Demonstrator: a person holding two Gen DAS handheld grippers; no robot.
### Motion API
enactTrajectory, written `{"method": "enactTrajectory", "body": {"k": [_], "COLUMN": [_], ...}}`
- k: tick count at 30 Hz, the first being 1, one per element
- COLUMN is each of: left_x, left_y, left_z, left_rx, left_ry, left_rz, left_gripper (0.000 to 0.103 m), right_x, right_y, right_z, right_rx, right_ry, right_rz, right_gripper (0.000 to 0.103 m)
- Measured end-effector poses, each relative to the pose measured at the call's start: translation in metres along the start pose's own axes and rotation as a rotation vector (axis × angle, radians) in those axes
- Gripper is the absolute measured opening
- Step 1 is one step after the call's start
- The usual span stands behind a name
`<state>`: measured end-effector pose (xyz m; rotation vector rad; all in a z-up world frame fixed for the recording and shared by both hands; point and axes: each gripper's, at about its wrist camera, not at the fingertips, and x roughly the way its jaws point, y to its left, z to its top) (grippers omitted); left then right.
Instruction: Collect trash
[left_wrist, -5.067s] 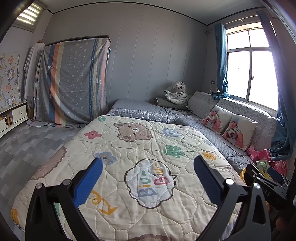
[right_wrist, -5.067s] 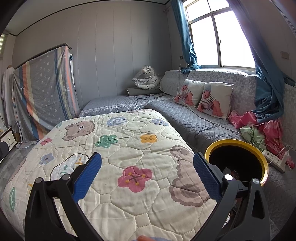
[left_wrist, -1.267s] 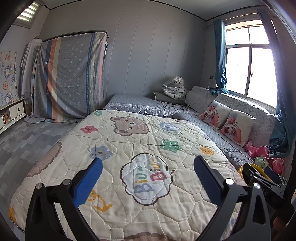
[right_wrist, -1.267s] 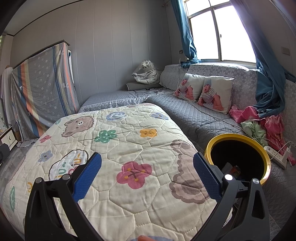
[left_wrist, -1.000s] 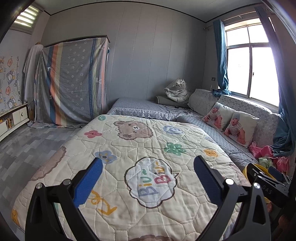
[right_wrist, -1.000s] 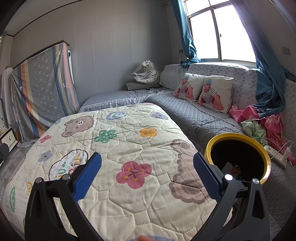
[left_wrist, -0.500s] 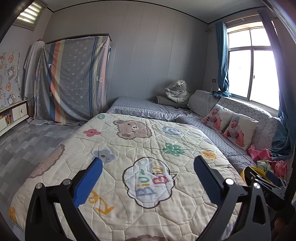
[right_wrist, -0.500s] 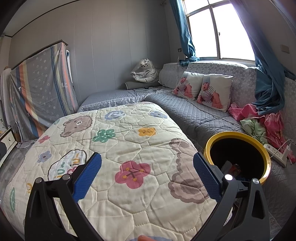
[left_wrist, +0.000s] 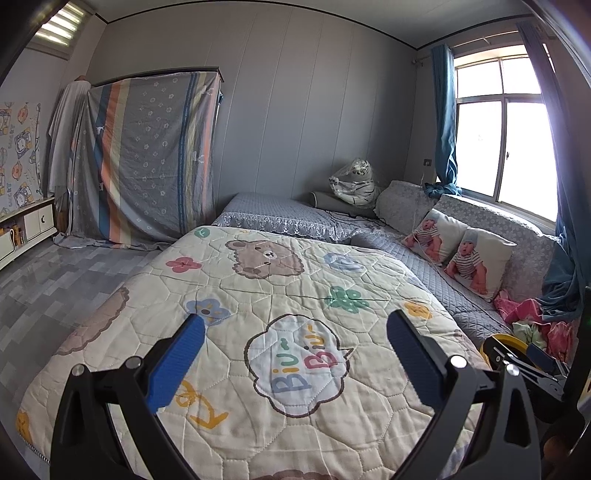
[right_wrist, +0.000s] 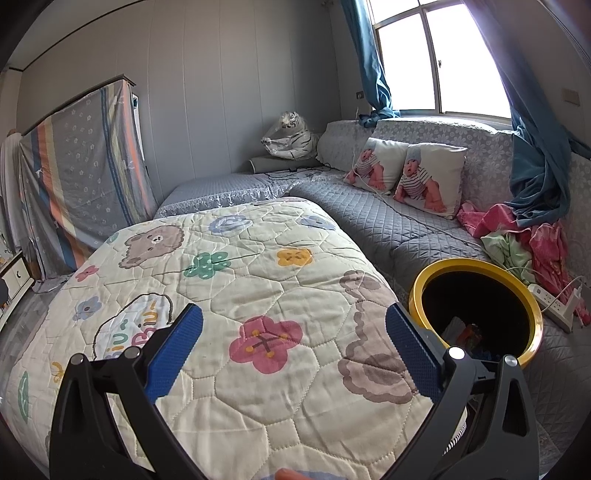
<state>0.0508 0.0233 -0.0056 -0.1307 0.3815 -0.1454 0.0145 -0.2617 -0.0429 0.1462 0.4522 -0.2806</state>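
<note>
Both your grippers, left (left_wrist: 295, 354) and right (right_wrist: 293, 349), hang over the quilt (right_wrist: 258, 280) with fingers spread wide and nothing between them. Your bin (right_wrist: 532, 314), yellow-rimmed, sits just beside the quilt's right edge, near the right gripper, and some trash (right_wrist: 465, 332) already lies at its bottom. No loose litter shows on the quilt or floor (left_wrist: 55, 273), so collection looks close to done; what remains, if anything, lies outside these views.
</note>
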Motion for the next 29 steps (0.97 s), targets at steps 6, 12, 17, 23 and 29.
{"method": "enactTrajectory", "body": {"k": [6, 12, 17, 23, 29], "left_x": [0.001, 0.001, 0.002, 0.003, 0.012], "left_y": [0.001, 0.001, 0.001, -0.001, -0.003], "left_z": [0.001, 0.002, 0.003, 0.003, 0.001], "left_rx": [0.002, 0.006, 0.006, 0.018, 0.038], "left_ry": [0.001, -0.001, 0.000, -0.012, 0.031], "left_rz": [0.000, 0.000, -0.001, -0.046, -0.078], "left_gripper": [0.095, 0.095, 0.095, 0.095, 0.095], "right_x": [0.001, 0.002, 0.002, 0.001, 0.001], "right_y": [0.000, 0.000, -0.001, -0.001, -0.002], "right_z": [0.000, 0.001, 0.001, 0.001, 0.000], "right_rx": [0.001, 0.003, 0.003, 0.006, 0.010], "right_ry": [-0.001, 0.000, 0.001, 0.001, 0.000], "right_rz": [-0.002, -0.001, 0.000, -0.001, -0.002], "right_gripper": [0.095, 0.095, 0.095, 0.095, 0.095]}}
